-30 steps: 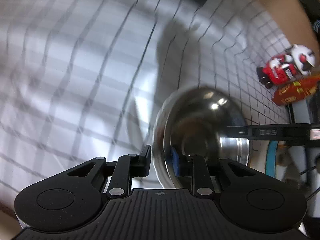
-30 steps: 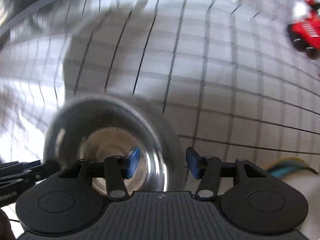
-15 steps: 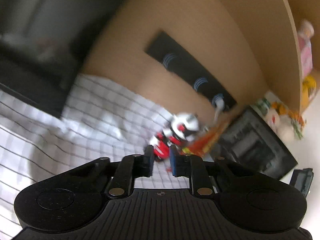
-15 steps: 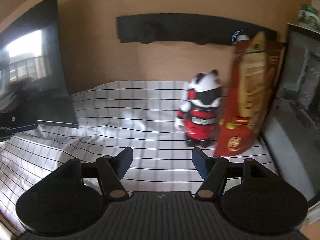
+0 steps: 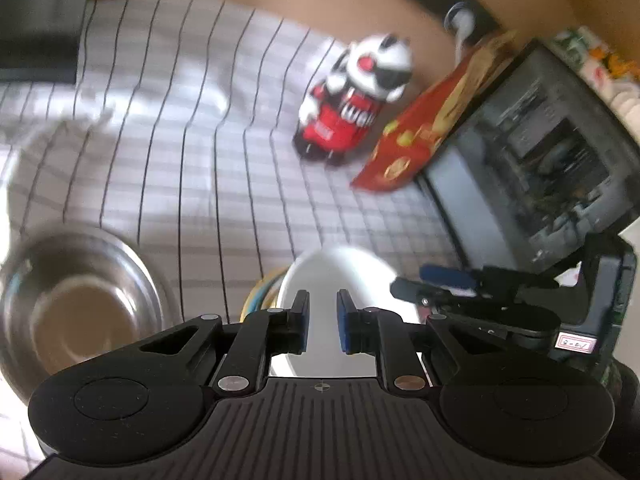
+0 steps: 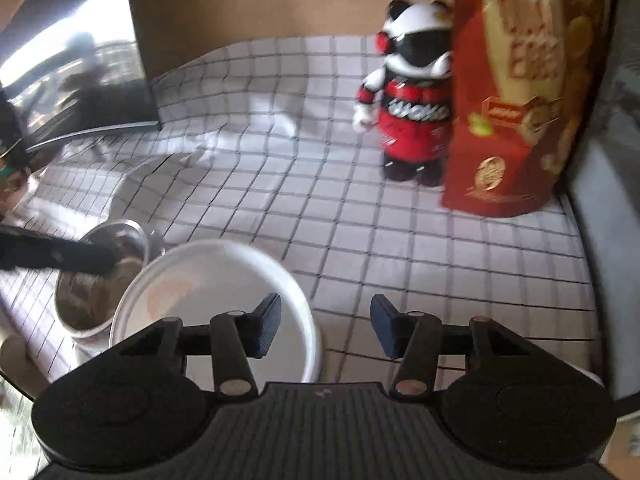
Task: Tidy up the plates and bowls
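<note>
Left gripper [image 5: 322,322]: jaws nearly together with nothing between the blue pads, hanging over the white bowl.
Right gripper [image 6: 325,326]: jaws partly apart and empty, having just been closing; its left finger [image 6: 266,326] sits above the white bowl's rim, its right finger over bare cloth.
White bowl [image 6: 218,300]: upright on the bench near the front edge, in front of both grippers; a yellow-and-blue rim peeks out at its left side in the left wrist view.
Steel bowl [image 5: 80,304]: upright on the bench, just beside the white bowl on its left, blurred.
Bench cover: white checked cloth [image 6: 400,248], rumpled toward the back.
Panda figure [image 6: 412,92]: standing at the back right, red and black suit.
Red snack bag [image 6: 520,92]: upright, right beside the figure.
Dark appliance [image 5: 536,160]: at the bench's right edge, next to the bag.
</note>
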Demonstrator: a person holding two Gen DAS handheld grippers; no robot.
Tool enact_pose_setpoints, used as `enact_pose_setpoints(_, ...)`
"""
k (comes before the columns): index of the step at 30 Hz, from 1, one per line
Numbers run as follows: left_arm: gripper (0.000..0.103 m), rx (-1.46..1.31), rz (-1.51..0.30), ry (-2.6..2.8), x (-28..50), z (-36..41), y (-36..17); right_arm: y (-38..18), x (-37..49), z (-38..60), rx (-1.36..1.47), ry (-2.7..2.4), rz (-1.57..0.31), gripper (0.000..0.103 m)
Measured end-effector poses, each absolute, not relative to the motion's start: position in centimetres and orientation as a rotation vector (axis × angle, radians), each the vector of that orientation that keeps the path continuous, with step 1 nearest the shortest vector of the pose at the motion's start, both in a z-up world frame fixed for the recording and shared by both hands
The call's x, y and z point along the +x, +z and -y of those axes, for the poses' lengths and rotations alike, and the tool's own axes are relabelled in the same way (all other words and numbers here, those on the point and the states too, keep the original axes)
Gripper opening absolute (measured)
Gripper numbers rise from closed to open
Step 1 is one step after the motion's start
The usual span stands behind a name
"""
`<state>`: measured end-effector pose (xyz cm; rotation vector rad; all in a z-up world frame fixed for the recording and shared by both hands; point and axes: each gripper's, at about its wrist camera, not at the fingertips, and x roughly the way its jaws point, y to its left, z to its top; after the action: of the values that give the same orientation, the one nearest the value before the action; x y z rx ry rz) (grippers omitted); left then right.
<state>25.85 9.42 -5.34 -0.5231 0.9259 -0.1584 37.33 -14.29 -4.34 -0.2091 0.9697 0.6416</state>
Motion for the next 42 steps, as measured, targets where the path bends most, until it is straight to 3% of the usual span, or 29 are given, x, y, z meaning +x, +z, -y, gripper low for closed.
enact_pose_setpoints(6, 0.017, -0.433, -0.978, -0.007, 25.5, -7.6, -6.9, -5.9, 37.9, 14.3, -0.267, 0.685, -0.987, 0.051)
enact_pose_setpoints(14, 0.021, -0.386, -0.91, 0.014, 24.9, -7.3, -4.3, -6.8, 38.8, 14.7, -0.272, 0.684, -1.017, 0.051)
enact_pose_setpoints(19, 0.022, -0.336, -0.982, 0.054, 26.0, -6.4, -5.7, -7.3, 38.5, 15.0, -0.263, 0.681, -1.035, 0.051)
enact_pose_setpoints(23, 0.039, -0.471, -1.041, 0.094, 26.5, -8.1, -7.4, -7.6, 38.5, 15.2, -0.272, 0.692, -1.05, 0.051)
enact_pose_setpoints(29, 0.051, -0.662, -1.095, 0.092, 27.2, -9.8, -10.4, -8.7, 39.9, 15.3, -0.204, 0.67, -1.126, 0.057)
enact_pose_setpoints(32, 0.046, -0.688, -1.118, 0.082, 27.1, -9.4, -11.5, -10.4, 40.3, 15.5, -0.126, 0.693, -1.234, 0.057)
enact_pose_setpoints(42, 0.049, -0.677, -1.163, 0.077, 27.5, -8.0, -13.8, -14.1, 40.8, 13.6, 0.1, 0.802, -1.428, 0.06)
